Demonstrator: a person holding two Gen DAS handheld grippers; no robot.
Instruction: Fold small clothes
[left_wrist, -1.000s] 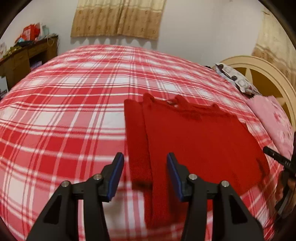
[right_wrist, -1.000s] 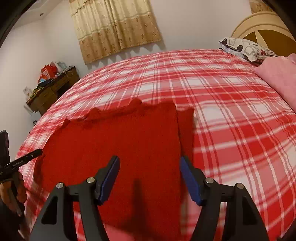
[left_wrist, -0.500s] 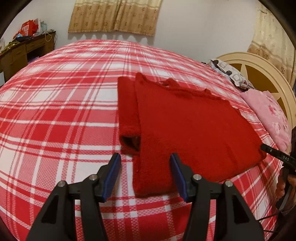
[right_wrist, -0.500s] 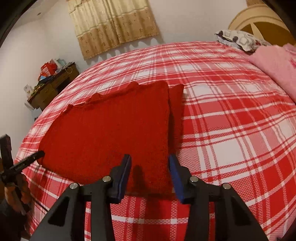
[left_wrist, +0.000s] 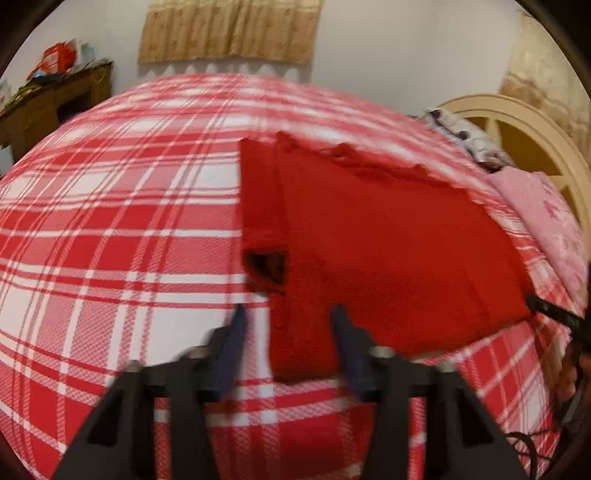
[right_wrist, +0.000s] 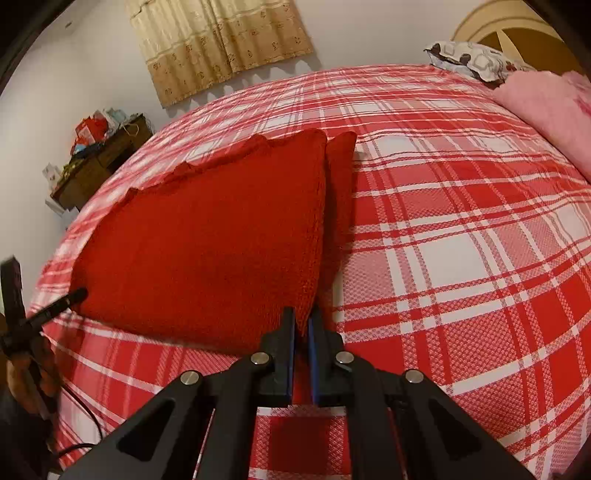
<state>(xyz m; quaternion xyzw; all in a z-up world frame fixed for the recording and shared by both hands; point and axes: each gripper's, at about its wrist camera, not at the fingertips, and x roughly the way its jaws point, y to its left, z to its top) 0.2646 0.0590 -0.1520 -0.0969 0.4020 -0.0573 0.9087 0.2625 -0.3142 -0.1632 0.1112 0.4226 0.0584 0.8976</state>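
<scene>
The right gripper (right_wrist: 302, 326) is pinched down to a narrow slit on the near right corner of a red knit sweater (right_wrist: 207, 240), the hem corner caught between its blue pads (right_wrist: 291, 345). The left gripper (left_wrist: 290, 332) stands wide apart at the opposite near corner, its fingers straddling the hem's edge without closing on it; that view is blurred, so contact cannot be told.

The sweater lies flat on a red-and-white plaid bedspread (right_wrist: 443, 258), its long axis running from the near hem to the far scalloped neckline, which points toward the curtained wall (right_wrist: 218, 40). One sleeve lies folded along each side edge — in the left-wrist view the sleeve (left_wrist: 258, 206) runs parallel to the body, its open cuff (left_wrist: 267, 264) facing the near side.

Bare bedspread stretches wide on the sweater's outer sides and far beyond the neckline; only a narrow strip of it remains between the hem and the near edge of the bed. To the right in the right-wrist view, a pink blanket (right_wrist: 546, 110) and a patterned pillow (right_wrist: 472, 59) lie well apart from the sweater, against a cream headboard (left_wrist: 517, 122). A wooden desk (right_wrist: 99, 162) stands by the far left wall.
</scene>
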